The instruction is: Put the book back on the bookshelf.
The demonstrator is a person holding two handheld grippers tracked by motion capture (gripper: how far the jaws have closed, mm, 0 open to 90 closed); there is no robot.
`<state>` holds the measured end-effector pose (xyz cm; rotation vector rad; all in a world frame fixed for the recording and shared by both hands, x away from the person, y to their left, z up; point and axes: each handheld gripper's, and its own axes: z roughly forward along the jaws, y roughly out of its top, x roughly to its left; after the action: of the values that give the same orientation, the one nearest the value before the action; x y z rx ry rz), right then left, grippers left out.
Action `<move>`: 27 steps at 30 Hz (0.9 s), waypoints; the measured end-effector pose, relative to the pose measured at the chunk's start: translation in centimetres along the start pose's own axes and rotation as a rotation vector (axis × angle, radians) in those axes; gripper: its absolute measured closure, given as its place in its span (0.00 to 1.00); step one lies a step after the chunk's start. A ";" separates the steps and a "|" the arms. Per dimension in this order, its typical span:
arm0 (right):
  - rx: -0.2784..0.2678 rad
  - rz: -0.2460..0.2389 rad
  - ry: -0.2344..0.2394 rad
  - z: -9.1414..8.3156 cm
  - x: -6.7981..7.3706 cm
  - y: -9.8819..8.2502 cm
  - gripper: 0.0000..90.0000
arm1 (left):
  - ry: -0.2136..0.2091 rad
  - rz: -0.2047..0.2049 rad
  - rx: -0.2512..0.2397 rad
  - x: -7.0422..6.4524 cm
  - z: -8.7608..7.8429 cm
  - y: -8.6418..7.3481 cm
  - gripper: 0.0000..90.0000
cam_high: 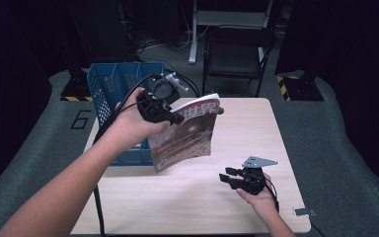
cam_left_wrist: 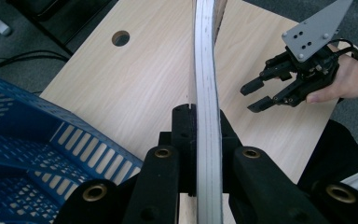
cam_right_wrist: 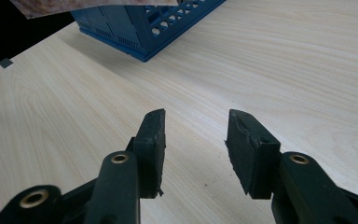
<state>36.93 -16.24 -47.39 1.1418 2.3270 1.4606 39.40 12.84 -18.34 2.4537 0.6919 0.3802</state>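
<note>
A magazine [cam_high: 187, 133] with a reddish cover hangs above the table, tilted, with my left gripper [cam_high: 170, 117] shut on its spine edge. Seen along the jaws, the magazine's white page edge [cam_left_wrist: 206, 84] runs up between the two black jaws, which clamp it on both sides. A blue slotted basket [cam_high: 116, 94] stands at the table's left, just behind and beside the magazine. My right gripper [cam_high: 228, 177] rests low near the front right of the table, open, with nothing between its pads [cam_right_wrist: 151, 140]. It also appears far off as the right gripper [cam_left_wrist: 261, 95].
The light wooden table [cam_high: 246, 128] has a round cable hole [cam_left_wrist: 120, 38] at one corner. The basket's corner [cam_right_wrist: 140, 28] sits beyond the right gripper. A black folding chair [cam_high: 237, 54] and a grey stand are on the floor behind the table.
</note>
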 end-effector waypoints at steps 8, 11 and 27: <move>0.003 0.003 0.002 0.1 0.0 0.0 0.64 | 0.014 -0.045 -0.004 1.0 -1.0 -0.4 0.94; 0.003 0.002 0.001 0.0 0.0 0.0 0.64 | 0.022 -0.061 -0.006 1.5 -1.3 -0.6 0.94; 0.000 0.001 0.008 0.2 0.0 -0.1 0.63 | 0.079 -0.154 -0.009 4.6 -3.4 -2.1 0.94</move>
<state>36.98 -16.16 -47.53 1.1394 2.3317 1.4680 41.05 18.36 -16.29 2.3679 0.9044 0.4201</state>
